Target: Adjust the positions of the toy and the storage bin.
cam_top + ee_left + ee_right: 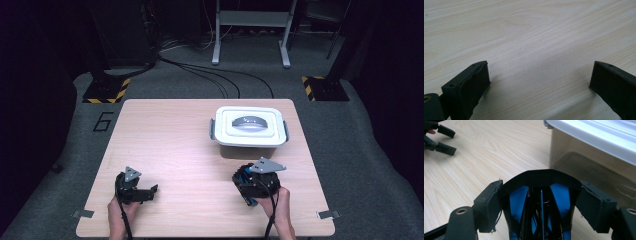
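On the wooden table [165,150], a lidded white box [249,126]; just before it, right gripper [541,202], fingers clamping a black-and-blue folded object [540,195] seen from that gripper's view. Left gripper [539,82]: fingers apart, empty. Grey carpet [350,150].

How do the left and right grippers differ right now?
The left gripper has its fingers spread with only bare table between them; the right gripper is closed on a black-and-blue object. The left sits far from the lidded container; the right is just in front of it. Both are hand-held.
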The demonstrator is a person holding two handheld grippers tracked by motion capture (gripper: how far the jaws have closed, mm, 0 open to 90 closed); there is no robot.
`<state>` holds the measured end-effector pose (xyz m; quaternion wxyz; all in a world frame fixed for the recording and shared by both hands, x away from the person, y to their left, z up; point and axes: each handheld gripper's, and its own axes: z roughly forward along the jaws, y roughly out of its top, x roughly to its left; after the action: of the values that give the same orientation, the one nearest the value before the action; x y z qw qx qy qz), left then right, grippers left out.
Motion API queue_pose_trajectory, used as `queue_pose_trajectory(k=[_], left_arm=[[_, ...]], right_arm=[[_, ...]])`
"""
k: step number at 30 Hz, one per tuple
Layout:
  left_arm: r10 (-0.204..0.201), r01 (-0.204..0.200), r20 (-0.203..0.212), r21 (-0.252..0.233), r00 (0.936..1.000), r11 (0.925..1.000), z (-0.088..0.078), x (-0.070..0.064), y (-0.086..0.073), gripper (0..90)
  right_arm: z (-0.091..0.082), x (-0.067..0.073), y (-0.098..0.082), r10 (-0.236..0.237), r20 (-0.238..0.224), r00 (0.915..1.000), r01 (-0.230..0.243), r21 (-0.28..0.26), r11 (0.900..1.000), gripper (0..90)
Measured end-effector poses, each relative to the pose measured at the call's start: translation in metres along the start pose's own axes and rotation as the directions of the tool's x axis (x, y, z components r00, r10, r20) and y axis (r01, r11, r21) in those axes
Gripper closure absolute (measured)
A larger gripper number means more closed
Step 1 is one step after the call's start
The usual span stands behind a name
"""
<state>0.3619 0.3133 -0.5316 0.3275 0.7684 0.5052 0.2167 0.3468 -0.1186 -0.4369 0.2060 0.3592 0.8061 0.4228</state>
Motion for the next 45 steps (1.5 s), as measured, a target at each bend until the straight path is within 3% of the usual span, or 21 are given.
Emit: queue_pose_trajectory(k=[14,28,37,41,45], left_arm=[[-0.001,0.001,0.0,-0.001,1.0,1.0,0.0,0.0,0.0,2.2],[0.001,-0.001,-0.001,-0.002,1.0,1.0,0.0,0.0,0.0,2.3],[-0.002,0.002,-0.001,-0.002,1.0,1.0,0.0,0.0,0.0,2.3],[0.0,0.0,0.0,-0.001,1.0,1.0,0.0,0.0,0.0,2.3],[-0.003,0.003,0.0,-0.005,1.0,1.0,0.0,0.0,0.0,2.4]], right_arm=[[-0.039,-0.027,-0.014,0.084,0.108,0.9906,-0.079,-0.044,0.996,24.4],[-0.066,-0.043,-0.035,0.121,0.194,0.9736,-0.121,-0.009,0.993,24.4],[-0.065,-0.047,-0.039,0.128,0.204,0.9706,-0.141,0.049,0.989,24.4],[-0.053,-0.049,-0.034,0.126,0.204,0.9709,-0.146,0.086,0.986,24.4],[-0.035,-0.051,-0.028,0.13,0.203,0.9705,-0.162,0.152,0.975,24.4]])
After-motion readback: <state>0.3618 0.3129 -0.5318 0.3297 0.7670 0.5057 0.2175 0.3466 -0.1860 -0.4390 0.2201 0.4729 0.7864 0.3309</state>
